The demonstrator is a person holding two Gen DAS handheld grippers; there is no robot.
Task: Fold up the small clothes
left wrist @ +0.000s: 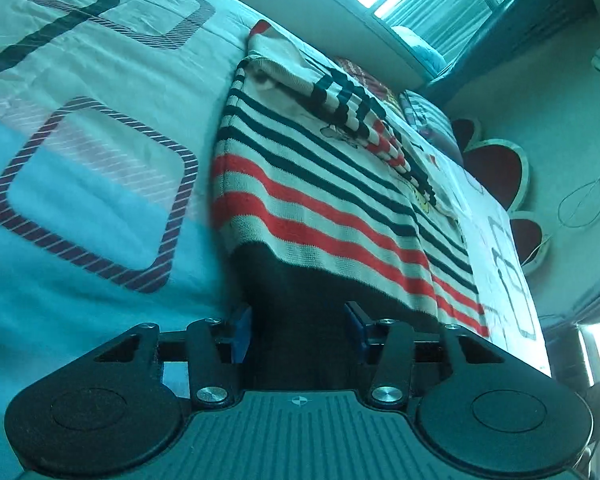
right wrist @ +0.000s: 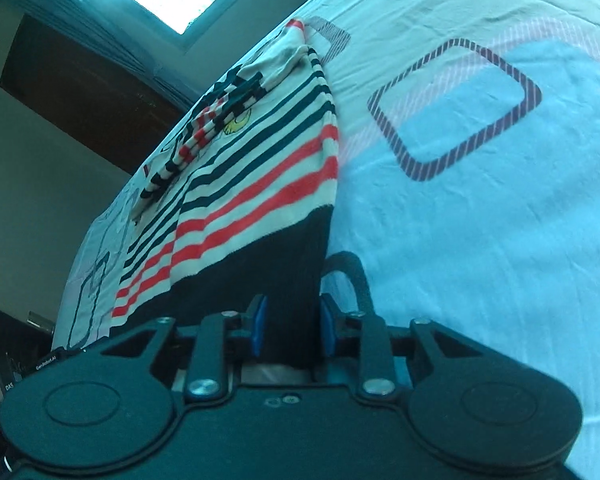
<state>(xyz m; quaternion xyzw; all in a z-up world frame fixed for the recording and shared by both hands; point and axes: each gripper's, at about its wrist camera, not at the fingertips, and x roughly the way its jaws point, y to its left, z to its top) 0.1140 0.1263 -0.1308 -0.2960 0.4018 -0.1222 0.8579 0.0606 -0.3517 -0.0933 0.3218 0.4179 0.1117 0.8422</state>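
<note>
Left wrist view: sweater (left wrist: 324,184) lies on the bedsheet (left wrist: 80,184) — long axis toward 1 o'clock. Left gripper (left wrist: 300,334) straddles its dark hem, pads apart; right gripper (right wrist: 292,330) — clamped on hem's opposite corner.

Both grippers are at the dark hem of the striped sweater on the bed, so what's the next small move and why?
Probably close the left gripper fully on the dark hem before lifting. Its jaws stand apart with the hem between them, while the right gripper looks pinched on its corner. With a sleeve already folded across the sweater, lifting both corners together would likely fold the bottom up evenly.
</note>
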